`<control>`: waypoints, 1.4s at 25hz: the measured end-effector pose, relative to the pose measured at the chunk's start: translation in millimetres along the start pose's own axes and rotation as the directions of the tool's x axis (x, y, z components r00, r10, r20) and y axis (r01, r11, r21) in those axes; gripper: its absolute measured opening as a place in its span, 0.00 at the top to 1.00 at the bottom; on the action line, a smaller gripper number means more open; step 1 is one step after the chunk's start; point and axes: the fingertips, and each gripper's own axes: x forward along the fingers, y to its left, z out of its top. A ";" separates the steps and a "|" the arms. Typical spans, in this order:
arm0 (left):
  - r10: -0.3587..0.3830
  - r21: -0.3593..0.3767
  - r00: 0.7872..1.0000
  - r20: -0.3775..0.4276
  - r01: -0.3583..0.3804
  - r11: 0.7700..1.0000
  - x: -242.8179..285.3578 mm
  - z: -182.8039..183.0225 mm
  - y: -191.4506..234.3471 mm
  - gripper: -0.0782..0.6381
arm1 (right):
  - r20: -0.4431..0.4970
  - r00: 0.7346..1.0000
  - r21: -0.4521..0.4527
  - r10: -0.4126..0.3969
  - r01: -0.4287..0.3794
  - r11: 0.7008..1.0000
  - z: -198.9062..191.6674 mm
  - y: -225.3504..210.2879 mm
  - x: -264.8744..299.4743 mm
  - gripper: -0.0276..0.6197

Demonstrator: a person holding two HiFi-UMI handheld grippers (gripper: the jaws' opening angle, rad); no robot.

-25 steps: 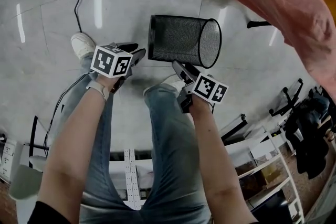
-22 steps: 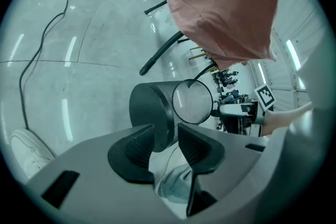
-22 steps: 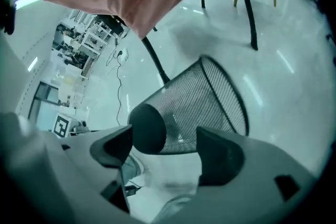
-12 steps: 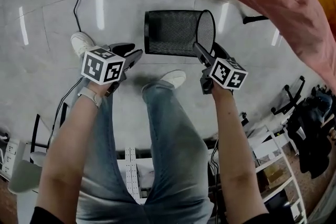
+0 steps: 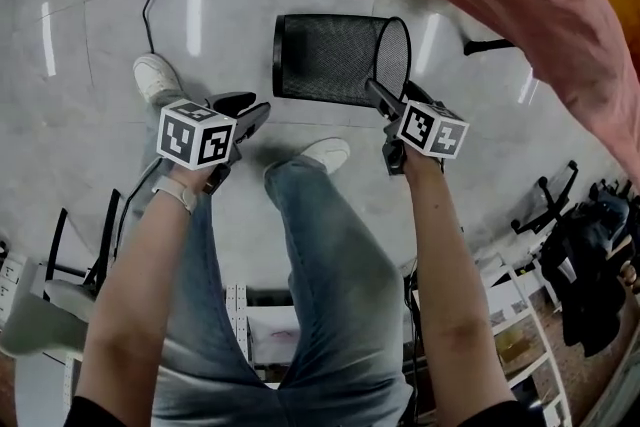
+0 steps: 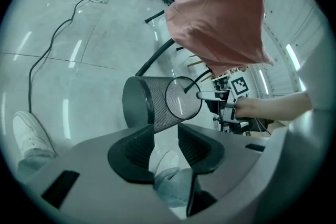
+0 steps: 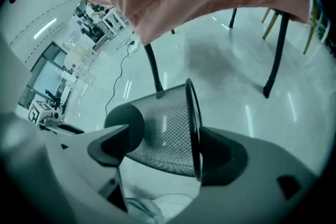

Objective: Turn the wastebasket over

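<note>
Here the wastebasket (image 5: 330, 57) lies on its side between the just-opened jaws of the right hand-held gripper (image 5: 392, 95), while the left hand-held gripper (image 5: 248, 105) hangs with jaws apart, empty.

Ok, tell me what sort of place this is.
Probably an office or workshop room: a glossy tiled floor, a black mesh wastebasket lying on its side, a power cable trailing across the floor, and black chair legs nearby.
</note>
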 end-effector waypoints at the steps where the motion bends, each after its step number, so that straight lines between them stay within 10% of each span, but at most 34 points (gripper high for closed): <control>1: -0.001 -0.002 1.000 0.005 0.001 1.000 0.2 -1.1 -1.8 0.70 | -0.028 1.000 -0.002 0.004 -0.004 1.000 -7.0 -2.3 6.0 0.34; 8: -0.001 -0.017 1.000 0.027 0.001 1.000 -2.4 -6.1 -2.9 0.70 | -0.139 0.988 -0.046 0.061 -0.068 0.997 -32.3 3.6 27.3 0.38; 20: -0.021 -0.025 0.999 0.028 0.022 0.999 -57.2 -6.2 -14.8 0.70 | -0.087 0.965 -0.062 0.247 -0.252 0.966 -9.5 125.5 -18.5 0.89; 35: -0.018 -0.048 0.996 0.083 0.022 0.999 -136.5 35.4 39.2 0.70 | -0.184 0.971 -0.268 -0.152 0.099 0.958 10.1 196.6 24.4 0.93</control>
